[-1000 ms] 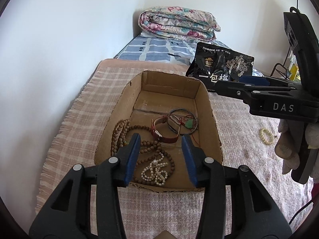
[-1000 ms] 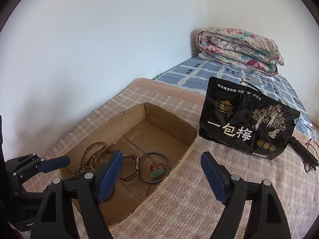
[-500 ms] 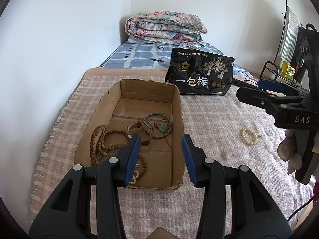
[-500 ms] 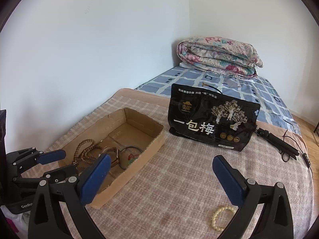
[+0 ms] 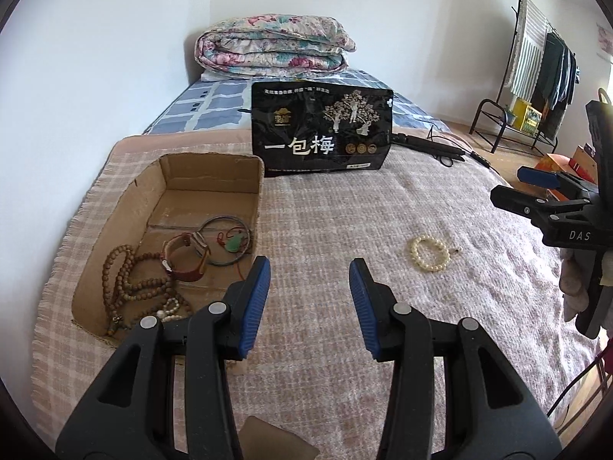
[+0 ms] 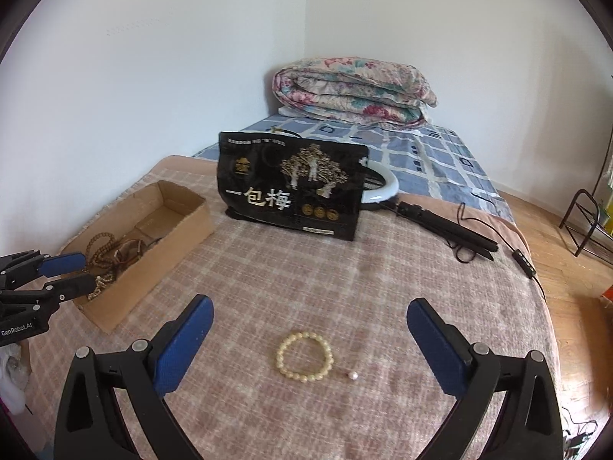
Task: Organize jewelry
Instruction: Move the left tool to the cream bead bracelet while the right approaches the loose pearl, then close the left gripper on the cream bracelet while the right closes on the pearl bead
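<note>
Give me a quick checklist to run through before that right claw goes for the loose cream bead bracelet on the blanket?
1. Right gripper open wide enough: ok, its fingers stand apart on either side of the bracelet.
2. Bracelet free to lift: ok, it lies flat on the blanket with nothing on it.
3. Small pearl charm kept in mind: ok, it trails off to one side.
4. Left gripper out of the way: ok, open and empty near the cardboard box.
5. Room in the box: ok, bare floor shows at the far end.
6. Height above the bracelet: cannot tell.
</note>
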A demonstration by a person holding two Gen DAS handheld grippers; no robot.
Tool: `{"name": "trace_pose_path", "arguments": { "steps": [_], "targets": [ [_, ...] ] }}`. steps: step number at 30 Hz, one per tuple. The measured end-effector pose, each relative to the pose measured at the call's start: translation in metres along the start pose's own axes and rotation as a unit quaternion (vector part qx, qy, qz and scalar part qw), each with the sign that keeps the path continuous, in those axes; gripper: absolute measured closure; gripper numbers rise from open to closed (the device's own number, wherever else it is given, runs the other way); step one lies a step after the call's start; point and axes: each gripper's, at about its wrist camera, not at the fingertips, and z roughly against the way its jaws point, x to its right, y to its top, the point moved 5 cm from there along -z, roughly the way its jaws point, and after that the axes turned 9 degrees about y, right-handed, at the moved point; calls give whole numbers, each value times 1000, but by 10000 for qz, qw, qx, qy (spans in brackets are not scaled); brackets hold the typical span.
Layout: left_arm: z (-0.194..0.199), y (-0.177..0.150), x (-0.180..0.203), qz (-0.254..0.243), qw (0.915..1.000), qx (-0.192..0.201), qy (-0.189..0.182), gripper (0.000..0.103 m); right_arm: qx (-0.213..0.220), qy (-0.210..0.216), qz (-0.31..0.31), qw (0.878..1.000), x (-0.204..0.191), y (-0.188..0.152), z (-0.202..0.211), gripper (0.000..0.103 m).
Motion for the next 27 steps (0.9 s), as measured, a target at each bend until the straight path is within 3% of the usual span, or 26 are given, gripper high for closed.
{"name": "trace_pose_path", "arguments": {
  "steps": [5,12,20,27],
  "targets": [
    [-11,0,29,-162,9998,-99,-61,59,-167,-145,-254,9994,36,-20,5,16],
    [-37,1,68,-209,9983,-332,-438,60,-427,-122,-461,9980,67,-50,-1,36],
    [-78,4,97,-130,9945,-713,-757,60,-743,254,-556,9954,77,-80,-23,61],
    [-107,1,124,-191,9900,-963,-1010,68,-920,534,-323,9938,67,-91,-44,70]
  ]
}}
